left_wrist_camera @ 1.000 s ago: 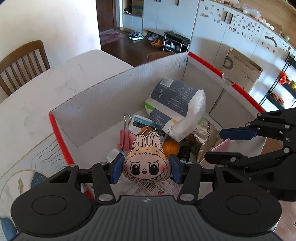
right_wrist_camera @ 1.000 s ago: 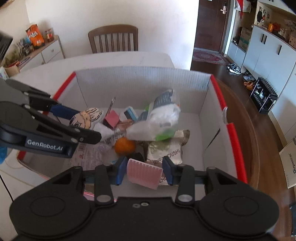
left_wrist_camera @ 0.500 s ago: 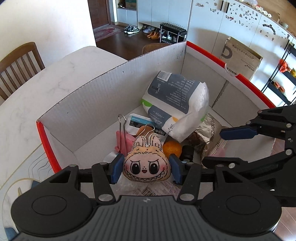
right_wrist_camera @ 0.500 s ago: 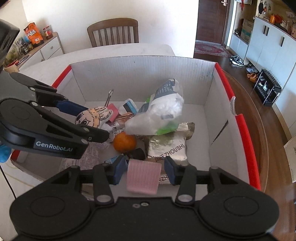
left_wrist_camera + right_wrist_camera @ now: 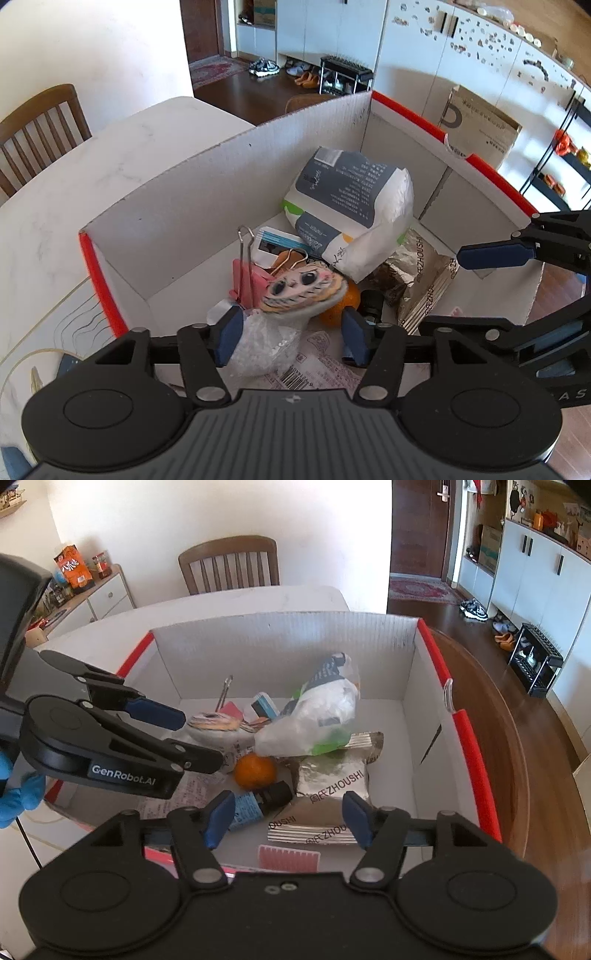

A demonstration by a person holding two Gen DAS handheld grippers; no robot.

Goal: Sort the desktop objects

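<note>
A white cardboard box point(image 5: 192, 206) with red rims holds the sorted items. My left gripper point(image 5: 291, 338) is open above the box's near side; the bunny-face plush point(image 5: 303, 286) lies tilted on the pile just beyond its fingertips, also in the right wrist view point(image 5: 214, 722). My right gripper point(image 5: 288, 818) is open over the box's near edge; the pink ridged pad point(image 5: 288, 857) lies flat in the box below it. An orange point(image 5: 255, 771), a silver snack bag point(image 5: 332, 782) and a white tissue pack point(image 5: 351, 199) lie in the box.
A pink binder clip point(image 5: 247, 280), a small blue-labelled bottle point(image 5: 258, 803) and a printed paper point(image 5: 317, 373) also lie in the box. The box point(image 5: 461, 720) sits on a white table point(image 5: 110, 155) with a wooden chair point(image 5: 229, 566) behind it.
Both grippers opened. The plush dropped from my left gripper onto the pile, and the pink pad dropped from my right gripper into the box.
</note>
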